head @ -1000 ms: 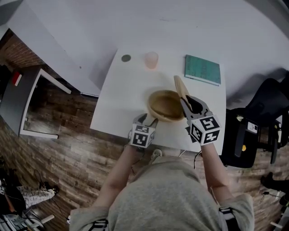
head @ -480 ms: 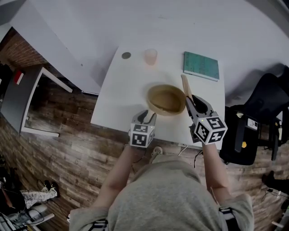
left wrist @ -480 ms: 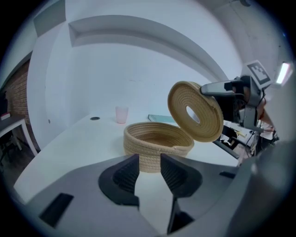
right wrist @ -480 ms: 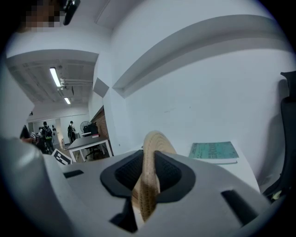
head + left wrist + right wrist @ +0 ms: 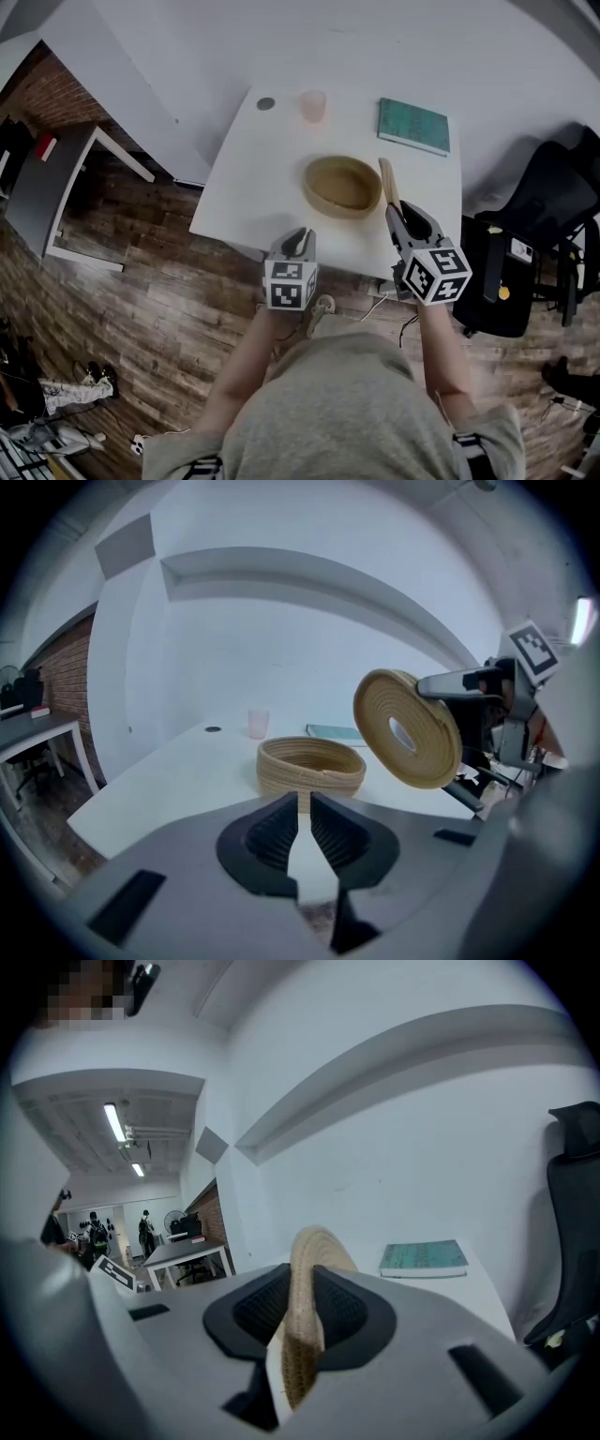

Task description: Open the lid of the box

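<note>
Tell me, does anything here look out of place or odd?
Nothing is spilled or damaged. The one odd sight is the lid: it is held on edge in the right gripper, up off the table beside the open box.

Box on table, book behind

Soft, even daylight-like brightness; fisheye edges darkened, perhaps slightly blurred.

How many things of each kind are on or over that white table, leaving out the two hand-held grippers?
Woven basket: 1
Woven lid: 1
Pink cup: 1
Green book: 1
Small dark disc: 1
Total: 5
</note>
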Action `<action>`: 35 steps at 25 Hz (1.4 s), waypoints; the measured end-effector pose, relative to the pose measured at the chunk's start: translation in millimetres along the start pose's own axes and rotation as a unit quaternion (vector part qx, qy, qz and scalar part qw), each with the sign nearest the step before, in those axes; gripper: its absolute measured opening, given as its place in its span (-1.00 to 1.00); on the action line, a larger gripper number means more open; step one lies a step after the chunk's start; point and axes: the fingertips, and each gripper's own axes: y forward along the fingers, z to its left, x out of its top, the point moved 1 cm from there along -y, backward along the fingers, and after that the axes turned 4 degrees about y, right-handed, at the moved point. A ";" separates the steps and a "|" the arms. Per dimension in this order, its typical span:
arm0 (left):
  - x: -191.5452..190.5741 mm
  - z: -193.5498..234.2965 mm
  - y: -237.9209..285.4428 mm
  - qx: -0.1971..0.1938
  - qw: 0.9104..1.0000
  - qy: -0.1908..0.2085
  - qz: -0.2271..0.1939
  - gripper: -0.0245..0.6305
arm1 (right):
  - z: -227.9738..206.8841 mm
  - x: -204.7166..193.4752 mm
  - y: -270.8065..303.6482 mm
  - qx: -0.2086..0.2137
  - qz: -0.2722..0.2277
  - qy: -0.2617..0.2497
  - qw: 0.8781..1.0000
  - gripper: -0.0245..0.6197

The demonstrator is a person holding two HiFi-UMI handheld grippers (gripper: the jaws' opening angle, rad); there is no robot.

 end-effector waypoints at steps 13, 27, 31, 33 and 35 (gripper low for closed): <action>-13.6 -47.1 -88.8 0.001 0.999 -0.023 -0.039 -0.87 | 45.0 -27.5 -85.7 0.027 -0.013 0.002 1.000 -0.67; -50.1 -92.9 -165.2 0.003 0.998 -0.036 -0.056 -0.87 | 86.9 -69.8 -168.7 0.055 -0.008 0.001 0.998 -0.67; -53.6 -101.8 -184.1 0.006 0.997 -0.038 -0.064 -0.88 | 94.7 -77.1 -187.9 0.060 -0.010 0.003 0.998 -0.67; -54.8 -104.6 -191.9 0.006 0.997 -0.042 -0.068 -0.88 | 98.0 -80.3 -194.7 0.062 -0.010 0.002 0.998 -0.67; -55.8 -107.5 -198.2 0.005 0.996 -0.043 -0.071 -0.88 | 100.4 -83.5 -200.4 0.064 -0.010 0.002 0.998 -0.67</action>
